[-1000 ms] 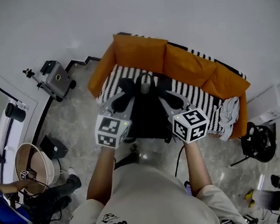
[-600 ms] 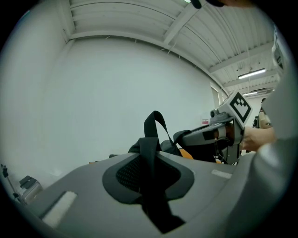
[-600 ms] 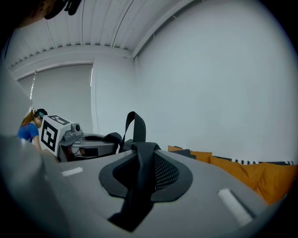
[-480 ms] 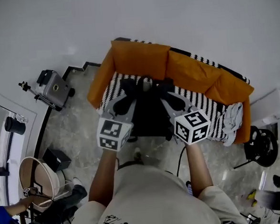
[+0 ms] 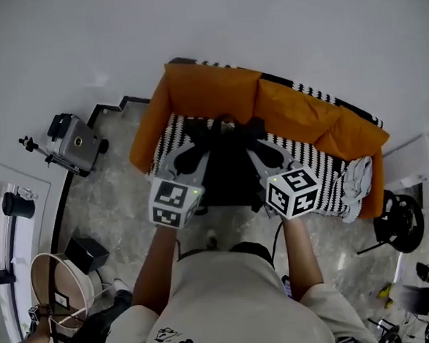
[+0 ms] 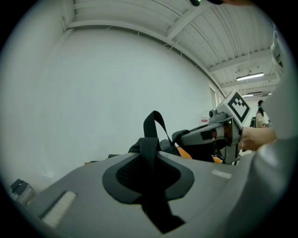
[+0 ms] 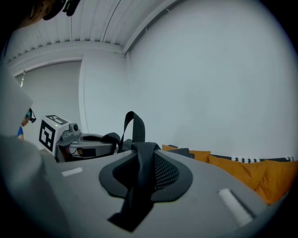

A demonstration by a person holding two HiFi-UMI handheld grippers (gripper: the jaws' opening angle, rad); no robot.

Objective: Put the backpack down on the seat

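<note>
A black backpack (image 5: 229, 170) hangs between my two grippers, over the front of an orange sofa's black-and-white striped seat (image 5: 169, 130). In the head view, my left gripper (image 5: 191, 148) holds it from the left and my right gripper (image 5: 263, 147) from the right. In the left gripper view, the left gripper (image 6: 151, 172) is shut on a black shoulder strap (image 6: 150, 153), with the carry loop (image 6: 156, 122) standing up behind. The right gripper (image 7: 139, 174) is shut on the other padded strap (image 7: 143, 162). I cannot tell whether the bag's bottom touches the seat.
Orange back cushions (image 5: 216, 90) line the sofa, which stands against a white wall. A pale cloth (image 5: 354, 172) lies on the sofa's right end. On the floor are a grey case (image 5: 73, 140), a black box (image 5: 87, 253), a round basket (image 5: 53, 277) and black gear (image 5: 398, 224).
The sofa and the floor items have shifted a little in the head view, as the person moved closer. Both grippers keep their hold on the straps.
</note>
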